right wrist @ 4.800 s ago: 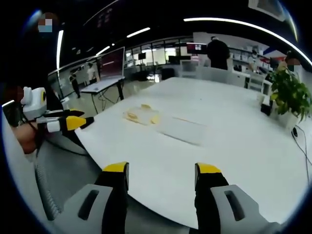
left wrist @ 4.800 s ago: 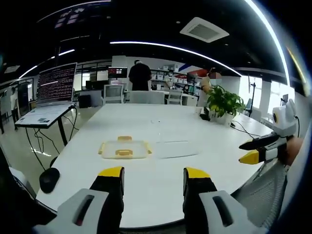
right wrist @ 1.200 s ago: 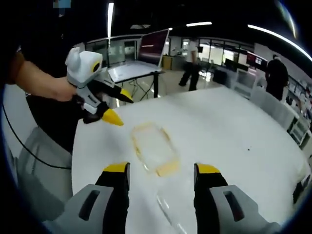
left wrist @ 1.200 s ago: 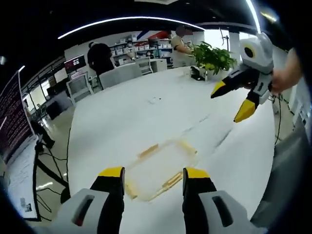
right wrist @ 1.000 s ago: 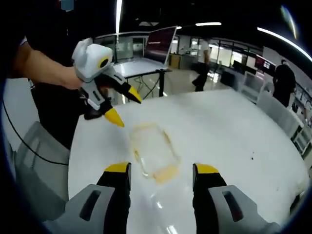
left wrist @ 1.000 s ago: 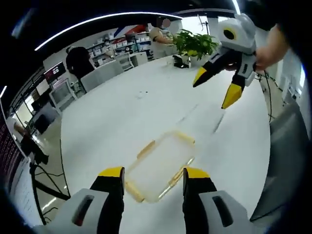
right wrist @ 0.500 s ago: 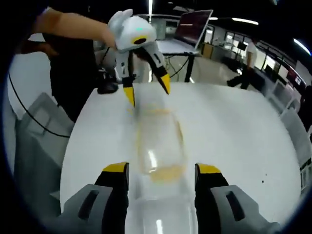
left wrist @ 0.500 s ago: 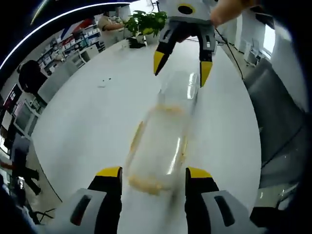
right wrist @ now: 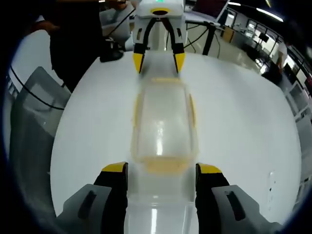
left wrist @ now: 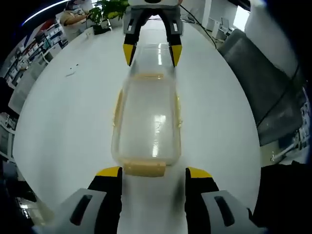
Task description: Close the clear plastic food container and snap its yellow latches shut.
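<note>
Clear plastic box (left wrist: 146, 122) lay on the white worktop (left wrist: 63, 122), its lid (right wrist: 161, 207) flat beside it. Nothing was closed yet; the yellow latches (left wrist: 144, 168) were undone. Left gripper (left wrist: 152, 175) and right gripper (right wrist: 162, 173) faced each other, both wide and empty.

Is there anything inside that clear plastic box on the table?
The clear container looks empty: the white table shows straight through it. Glare on the plastic hides a little, and its lid lies flat beside it.
</note>
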